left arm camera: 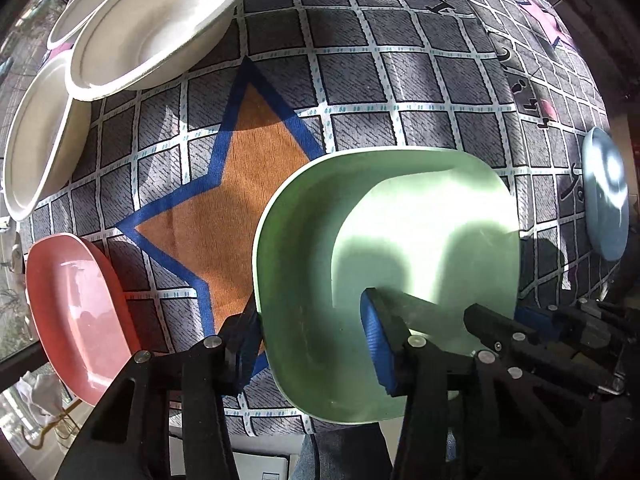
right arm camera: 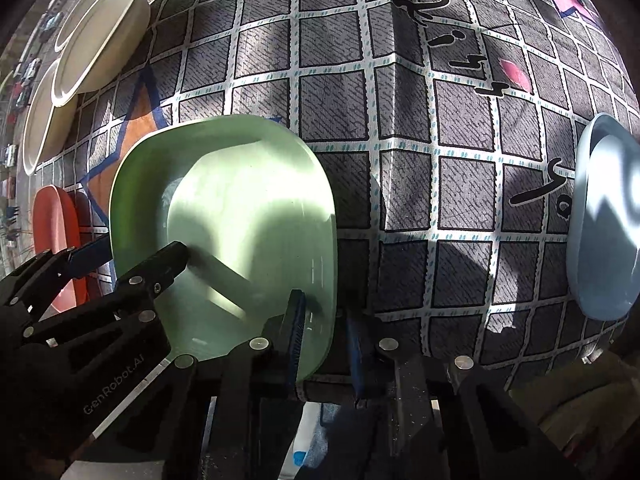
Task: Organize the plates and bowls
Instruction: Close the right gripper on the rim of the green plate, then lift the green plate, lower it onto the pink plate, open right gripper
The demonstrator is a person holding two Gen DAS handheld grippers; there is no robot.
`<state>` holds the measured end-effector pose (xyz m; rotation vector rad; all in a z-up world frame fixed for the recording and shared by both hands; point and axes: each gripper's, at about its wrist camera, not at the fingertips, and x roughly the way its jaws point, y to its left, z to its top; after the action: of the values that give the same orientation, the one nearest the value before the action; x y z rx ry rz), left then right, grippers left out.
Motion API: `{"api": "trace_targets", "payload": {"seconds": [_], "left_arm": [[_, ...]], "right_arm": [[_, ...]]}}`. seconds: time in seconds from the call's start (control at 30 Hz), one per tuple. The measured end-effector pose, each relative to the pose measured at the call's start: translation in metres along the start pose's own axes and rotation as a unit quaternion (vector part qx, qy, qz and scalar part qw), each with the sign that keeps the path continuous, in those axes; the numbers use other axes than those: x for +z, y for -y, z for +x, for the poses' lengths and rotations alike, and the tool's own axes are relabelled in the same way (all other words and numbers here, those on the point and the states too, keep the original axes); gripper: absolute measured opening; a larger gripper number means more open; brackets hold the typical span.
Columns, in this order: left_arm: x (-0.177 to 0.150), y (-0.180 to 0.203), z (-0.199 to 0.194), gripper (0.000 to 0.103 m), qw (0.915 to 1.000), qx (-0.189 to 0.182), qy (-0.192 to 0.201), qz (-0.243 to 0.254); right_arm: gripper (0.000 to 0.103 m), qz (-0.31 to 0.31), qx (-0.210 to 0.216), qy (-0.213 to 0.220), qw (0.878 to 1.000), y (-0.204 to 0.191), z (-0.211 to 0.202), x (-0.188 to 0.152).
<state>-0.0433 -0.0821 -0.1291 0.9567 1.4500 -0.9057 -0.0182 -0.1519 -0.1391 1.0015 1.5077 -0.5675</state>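
A green square plate [left arm camera: 384,272] lies on the patterned cloth near the table's front edge; it also shows in the right wrist view [right arm camera: 240,216]. My left gripper [left arm camera: 312,340] is open, its fingers straddling the plate's left rim, one blue pad [left arm camera: 378,344] inside the plate. My right gripper [right arm camera: 326,332] is open and straddles the plate's right rim, one pad [right arm camera: 296,332] inside. A pink plate [left arm camera: 76,312] lies at the left, a blue plate [right arm camera: 604,220] at the right. White bowls [left arm camera: 160,24] stand at the far left.
The grey checked tablecloth [left arm camera: 400,80] with an orange star [left arm camera: 240,184] covers the table. Another white bowl [left arm camera: 36,140] sits by the left edge. The table's front edge runs just below the grippers. A fold runs through the cloth [right arm camera: 394,60].
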Motion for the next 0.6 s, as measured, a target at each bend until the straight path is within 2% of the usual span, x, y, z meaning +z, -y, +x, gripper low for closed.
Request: {"api": "trace_targets", "payload": {"seconds": [0.1,0.23,0.33,0.57,0.6], "left_arm": [[-0.008,-0.004,0.003,0.047,1.0,-0.003,-0.003,-0.005],[-0.016,-0.017,0.002,0.046,0.9999,-0.003,-0.01,-0.011],[-0.025,-0.026,0.003,0.046,0.9999,0.01,-0.006,-0.009],[-0.051,-0.056,-0.011,0.046,0.9989,0.015,0.015,-0.042],[-0.053,-0.063,-0.014,0.046,0.9985,0.016,0.018,-0.05]], "right_arm": [[0.017,-0.01,-0.015,0.002,1.0,-0.009,0.0,-0.004],[0.017,-0.013,-0.004,-0.01,1.0,-0.025,0.004,-0.014],[0.017,-0.024,-0.004,-0.017,1.0,-0.04,0.005,-0.021],[0.017,-0.052,0.003,-0.013,0.999,-0.092,-0.003,-0.021],[0.017,-0.055,0.004,-0.01,0.998,-0.115,0.001,-0.027]]}}
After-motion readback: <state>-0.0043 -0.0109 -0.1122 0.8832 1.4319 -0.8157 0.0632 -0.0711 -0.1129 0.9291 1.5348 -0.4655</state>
